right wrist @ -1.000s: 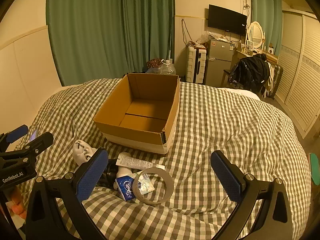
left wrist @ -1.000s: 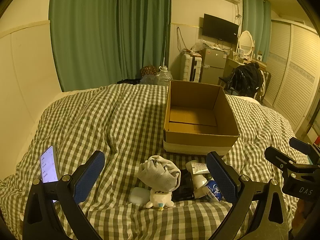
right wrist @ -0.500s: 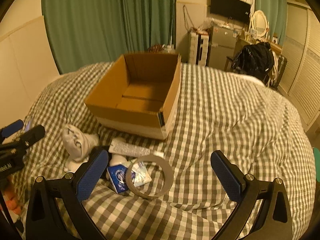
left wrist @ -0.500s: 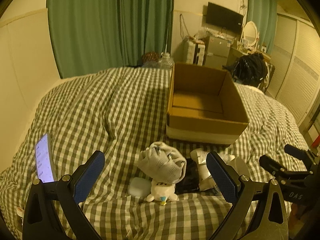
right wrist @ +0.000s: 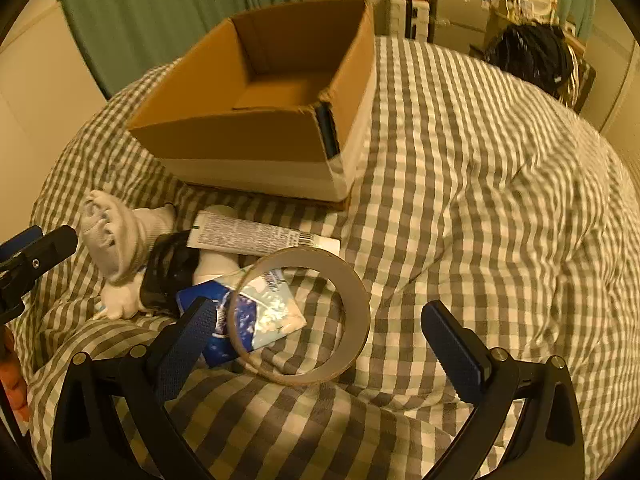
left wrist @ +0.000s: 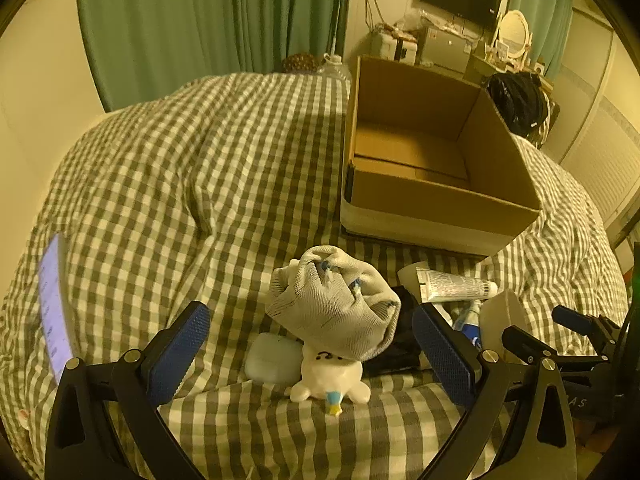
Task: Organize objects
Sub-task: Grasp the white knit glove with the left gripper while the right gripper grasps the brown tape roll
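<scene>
An empty cardboard box (left wrist: pixel 424 208) (right wrist: pixel 248 140) stands on the checked bed cover. In front of it lies a pile: a rolled grey sock (left wrist: pixel 332 304) (right wrist: pixel 116 236), a small white plush toy (left wrist: pixel 330 378), a white earbud case (left wrist: pixel 272 358), a white tube (left wrist: pixel 452 286) (right wrist: pixel 256 236), a black item (right wrist: pixel 168 272), a blue packet (right wrist: pixel 236 312) and a tape ring (right wrist: pixel 304 316). My left gripper (left wrist: pixel 310 354) is open, its fingers either side of the sock and plush. My right gripper (right wrist: pixel 320 346) is open just above the tape ring.
A lit phone (left wrist: pixel 54 312) lies on the cover at the left. Green curtains (left wrist: pixel 208 16), a fridge, a TV and a black bag (left wrist: pixel 518 100) stand beyond the bed. The cover (right wrist: pixel 480 184) stretches bare to the right of the box.
Both grippers have moved forward and down toward the pile. The objects look larger and closer. Nothing has been taken hold of.
</scene>
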A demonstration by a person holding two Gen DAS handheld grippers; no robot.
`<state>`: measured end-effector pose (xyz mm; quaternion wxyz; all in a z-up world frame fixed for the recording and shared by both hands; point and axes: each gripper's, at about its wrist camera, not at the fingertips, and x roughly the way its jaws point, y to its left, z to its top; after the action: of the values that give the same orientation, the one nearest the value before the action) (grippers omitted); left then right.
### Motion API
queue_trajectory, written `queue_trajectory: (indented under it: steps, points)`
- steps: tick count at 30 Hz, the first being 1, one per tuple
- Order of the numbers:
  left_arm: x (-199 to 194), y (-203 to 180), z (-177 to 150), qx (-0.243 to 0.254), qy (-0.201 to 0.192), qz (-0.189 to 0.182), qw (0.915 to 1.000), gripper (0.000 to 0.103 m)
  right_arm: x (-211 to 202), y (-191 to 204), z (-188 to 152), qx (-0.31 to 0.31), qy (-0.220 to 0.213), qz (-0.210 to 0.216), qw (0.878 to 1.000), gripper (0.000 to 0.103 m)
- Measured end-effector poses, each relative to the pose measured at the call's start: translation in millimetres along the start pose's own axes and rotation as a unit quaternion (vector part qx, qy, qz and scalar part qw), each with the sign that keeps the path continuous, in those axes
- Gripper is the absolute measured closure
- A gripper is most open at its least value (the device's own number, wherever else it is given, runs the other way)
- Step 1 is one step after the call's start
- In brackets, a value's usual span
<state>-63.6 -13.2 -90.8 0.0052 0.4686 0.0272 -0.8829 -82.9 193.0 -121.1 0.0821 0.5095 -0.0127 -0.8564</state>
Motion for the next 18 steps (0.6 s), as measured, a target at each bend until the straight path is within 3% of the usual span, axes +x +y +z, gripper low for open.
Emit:
queue_trajectory:
  steps: [7, 13, 18]
  points:
    - [29.0, 0.2, 3.9, 0.003, 0.031, -0.004, 0.9995, 0.000, 20.2, -5.6, 1.7, 0.018, 0.027, 0.018, 0.999, 0.001]
    - [43.1, -4.2, 11.3, 0.019, 0.034, -0.024, 0.9990, 0.000, 37.7, -1.7, -2.5, 0.017, 0.048, 0.032, 0.998, 0.004]
    - [49.8, -9.2, 7.3, 0.024, 0.046, -0.054, 0.9972, 0.017, 39.7, -1.8, -2.2, 0.018, 0.051, 0.041, 0.998, 0.010]
